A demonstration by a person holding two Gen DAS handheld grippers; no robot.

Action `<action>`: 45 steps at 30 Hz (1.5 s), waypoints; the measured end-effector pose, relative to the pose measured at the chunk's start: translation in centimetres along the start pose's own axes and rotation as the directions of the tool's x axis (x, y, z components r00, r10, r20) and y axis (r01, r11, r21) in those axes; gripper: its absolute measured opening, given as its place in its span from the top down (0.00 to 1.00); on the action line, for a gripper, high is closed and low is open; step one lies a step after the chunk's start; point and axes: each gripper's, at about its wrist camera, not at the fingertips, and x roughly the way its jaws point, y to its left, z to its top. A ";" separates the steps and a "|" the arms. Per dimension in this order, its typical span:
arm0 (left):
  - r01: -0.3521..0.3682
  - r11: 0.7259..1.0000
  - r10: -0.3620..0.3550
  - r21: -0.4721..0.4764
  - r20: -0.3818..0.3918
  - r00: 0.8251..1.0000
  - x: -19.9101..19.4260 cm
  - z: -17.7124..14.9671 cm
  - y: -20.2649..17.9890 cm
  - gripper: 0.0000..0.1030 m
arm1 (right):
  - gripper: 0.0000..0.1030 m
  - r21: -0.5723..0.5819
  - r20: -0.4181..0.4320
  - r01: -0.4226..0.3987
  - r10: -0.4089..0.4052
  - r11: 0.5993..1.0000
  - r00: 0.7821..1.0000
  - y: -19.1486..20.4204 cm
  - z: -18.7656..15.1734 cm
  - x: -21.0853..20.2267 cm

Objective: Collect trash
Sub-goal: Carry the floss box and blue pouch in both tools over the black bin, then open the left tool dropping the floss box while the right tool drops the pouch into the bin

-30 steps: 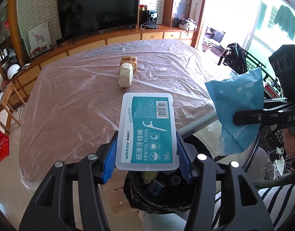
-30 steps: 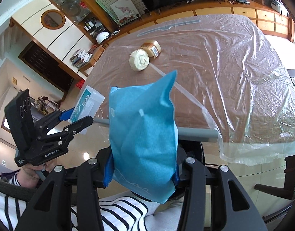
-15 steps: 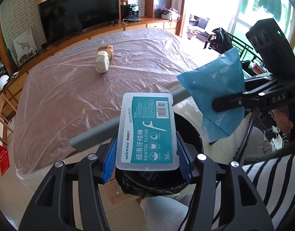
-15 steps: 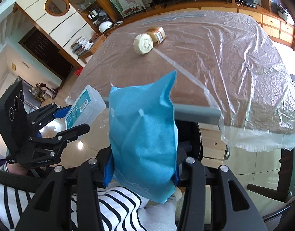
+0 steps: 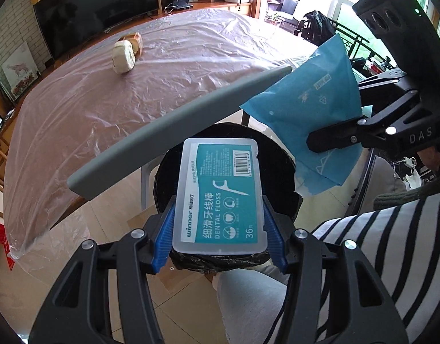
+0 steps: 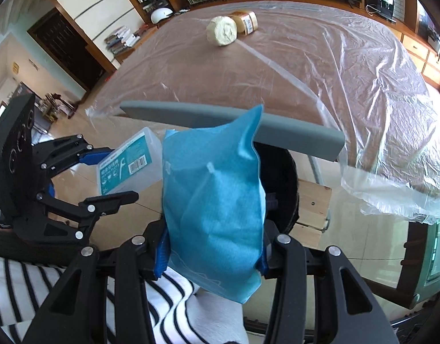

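My left gripper [image 5: 218, 242] is shut on a clear dental floss box [image 5: 220, 193] with a teal label, held right above the black-lined trash bin [image 5: 280, 154]. The same box [image 6: 125, 166] shows at the left of the right wrist view. My right gripper [image 6: 212, 253] is shut on a blue plastic pouch [image 6: 214, 197], which hangs over the bin's [image 6: 285, 183] left side; the pouch [image 5: 308, 109] appears right of the floss box in the left wrist view. A pale round roll [image 5: 123, 60] and a brown jar [image 6: 245, 21] lie far off on the table.
A grey chair backrest [image 5: 174, 123] crosses just beyond the bin. The table [image 5: 177, 66] is draped in clear plastic sheeting that hangs off its edges. A person's striped sleeve [image 5: 391, 246] and light trousers [image 5: 248, 301] sit close under the grippers. A TV and cabinets stand behind.
Both grippers have sunk and drawn back from the table, so the bin now sits directly under the floss box and pouch. Their grips are unchanged.
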 end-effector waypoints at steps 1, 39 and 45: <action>-0.003 1.000 0.003 -0.007 -0.006 1.000 0.3 0.0 0.1 0.46 | 0.57 -0.009 -0.004 0.017 -0.017 1.000 1.000 0.1 -0.1 0.2; -0.051 0.998 0.055 0.042 -0.116 0.992 6.0 -0.1 0.2 0.46 | 0.57 -0.036 -0.086 0.148 -0.151 0.988 0.985 -0.9 0.9 6.8; -0.052 0.997 0.058 0.050 -0.125 0.990 6.6 -0.1 -0.2 0.46 | 0.57 -0.033 -0.094 0.164 -0.167 0.986 0.982 -0.6 0.9 7.4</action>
